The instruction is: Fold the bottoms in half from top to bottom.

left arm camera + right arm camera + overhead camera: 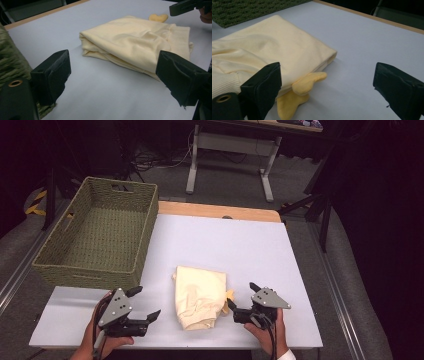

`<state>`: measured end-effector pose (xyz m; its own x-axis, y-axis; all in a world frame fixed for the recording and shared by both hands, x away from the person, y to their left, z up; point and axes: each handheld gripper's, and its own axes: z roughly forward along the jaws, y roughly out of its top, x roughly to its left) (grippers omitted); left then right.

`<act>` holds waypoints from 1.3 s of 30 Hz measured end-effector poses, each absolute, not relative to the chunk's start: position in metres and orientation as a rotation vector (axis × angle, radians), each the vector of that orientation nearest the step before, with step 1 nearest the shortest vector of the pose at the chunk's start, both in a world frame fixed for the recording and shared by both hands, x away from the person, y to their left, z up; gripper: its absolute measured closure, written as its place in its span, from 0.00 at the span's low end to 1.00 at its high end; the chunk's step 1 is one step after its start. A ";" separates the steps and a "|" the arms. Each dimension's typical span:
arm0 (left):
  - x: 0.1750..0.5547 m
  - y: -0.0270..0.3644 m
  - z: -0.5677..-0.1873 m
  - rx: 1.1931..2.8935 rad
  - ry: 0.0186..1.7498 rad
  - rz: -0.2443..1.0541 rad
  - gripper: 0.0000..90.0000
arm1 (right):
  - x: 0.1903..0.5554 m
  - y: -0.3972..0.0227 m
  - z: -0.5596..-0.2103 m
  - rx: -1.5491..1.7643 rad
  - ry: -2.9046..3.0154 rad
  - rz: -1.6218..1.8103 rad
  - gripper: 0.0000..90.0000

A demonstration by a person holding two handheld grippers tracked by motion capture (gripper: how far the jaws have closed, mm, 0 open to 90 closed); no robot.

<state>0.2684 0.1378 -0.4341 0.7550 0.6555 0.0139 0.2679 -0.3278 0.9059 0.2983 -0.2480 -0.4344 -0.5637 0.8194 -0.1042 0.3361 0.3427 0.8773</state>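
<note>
Both claws, left (146, 304) and right (241, 296), sit released at the near edge of the bench (240, 245), flanking the folded cloth (198, 296) that lies untouched between them, so folding looks done while the move into the empty basket (100, 232) remains.

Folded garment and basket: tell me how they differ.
The folded garment is pale yellow, soft and lies flat mid-table; the basket is green, woven and stands with raised walls at the left edge. The garment lies between both grippers; the basket sits farther back. Both rest on the table.
</note>
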 end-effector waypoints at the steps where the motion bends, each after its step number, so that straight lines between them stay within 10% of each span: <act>1: 0.269 0.133 -0.435 1.925 0.701 0.461 0.15 | 0.299 -0.246 -0.435 1.005 2.075 1.159 0.10; 24: 0.312 0.077 -0.440 1.971 0.844 0.470 0.16 | 0.321 -0.217 -0.445 1.081 2.176 1.144 0.09; 39: 0.350 0.065 -0.472 1.992 1.101 0.232 0.16 | 0.353 -0.200 -0.464 1.305 2.305 1.094 0.10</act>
